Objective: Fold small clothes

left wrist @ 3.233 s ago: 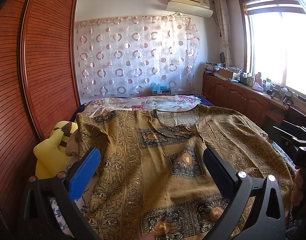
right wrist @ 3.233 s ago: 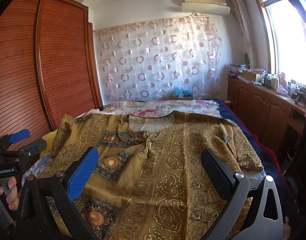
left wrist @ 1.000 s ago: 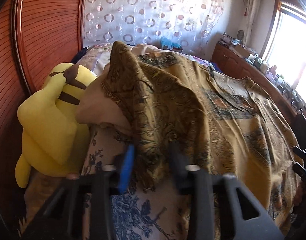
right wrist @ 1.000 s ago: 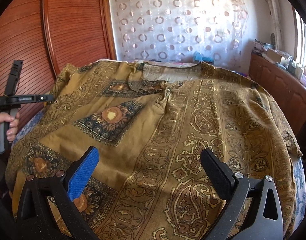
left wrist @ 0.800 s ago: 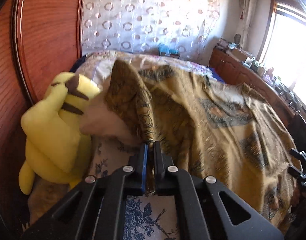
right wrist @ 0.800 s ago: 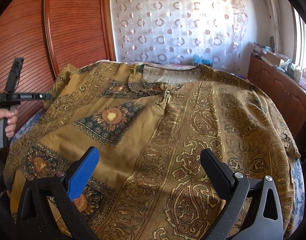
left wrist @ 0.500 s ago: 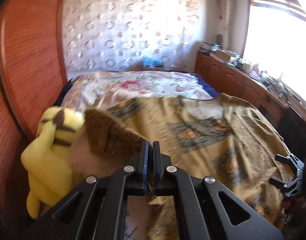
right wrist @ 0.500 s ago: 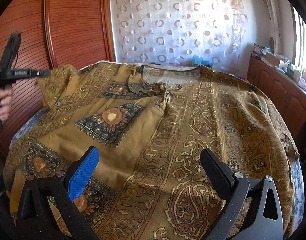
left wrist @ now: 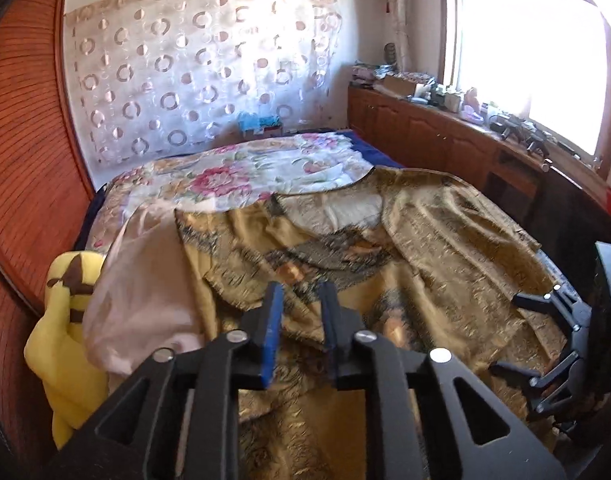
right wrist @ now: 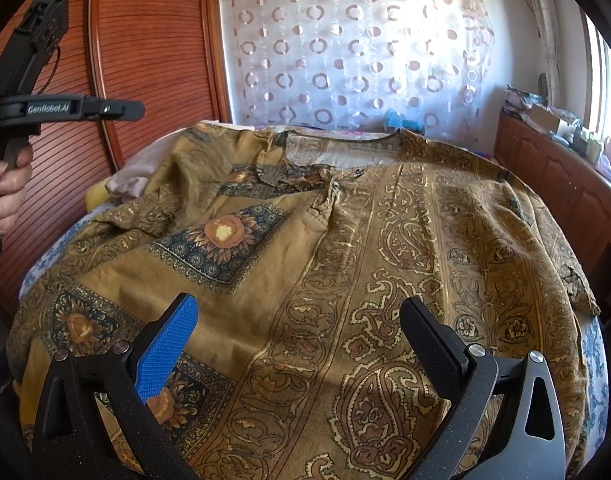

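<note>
Left wrist view: your left gripper (left wrist: pixel 299 330) hangs over the near left part of the shirt (left wrist: pixel 425 248), jaws opening, a narrow gap, nothing seen between the pads. The shirt lies spread over the bed (left wrist: pixel 241 172); its left sleeve (left wrist: pixel 233 248) sits folded in, rumpled, beside a pale cloth (left wrist: pixel 145 292) and a yellow toy (left wrist: pixel 69 344) at the far left.

Right wrist view: your right gripper (right wrist: pixel 301 344) hovers wide open and empty above the near hem (right wrist: pixel 305 432). The shirt fills the bed, collar (right wrist: pixel 337 152) far, right sleeve (right wrist: pixel 565 264) draped off the right edge.

Handling, judged: soft, light, limp cloth that wrinkles and sags. Pinch it at the sleeve cuff or hem edge, not mid-panel.
</note>
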Available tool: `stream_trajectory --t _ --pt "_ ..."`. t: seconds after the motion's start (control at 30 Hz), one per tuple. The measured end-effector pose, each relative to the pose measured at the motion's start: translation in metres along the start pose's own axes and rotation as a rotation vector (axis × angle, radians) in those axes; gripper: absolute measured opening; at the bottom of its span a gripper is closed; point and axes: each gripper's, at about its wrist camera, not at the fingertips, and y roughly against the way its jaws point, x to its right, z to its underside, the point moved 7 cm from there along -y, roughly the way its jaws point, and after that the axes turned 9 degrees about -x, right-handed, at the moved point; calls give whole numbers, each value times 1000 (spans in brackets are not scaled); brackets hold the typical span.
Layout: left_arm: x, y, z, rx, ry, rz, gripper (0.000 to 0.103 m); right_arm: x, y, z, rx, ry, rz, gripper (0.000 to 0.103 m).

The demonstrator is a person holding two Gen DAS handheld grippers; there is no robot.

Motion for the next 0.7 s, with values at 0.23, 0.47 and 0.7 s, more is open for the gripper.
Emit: stream_trajectory --t 0.23,0.47,0.7 --pt "-22 -40 41 -119 5 -48 37 -1 0 0 -2 1 0 102" --pt "-39 -74 68 -192 46 -85 38 -1 -1 2 -8 3 0 102" --pt "-42 -80 75 -166 71 -75 38 -1 -2 2 -9 5 -3 102"
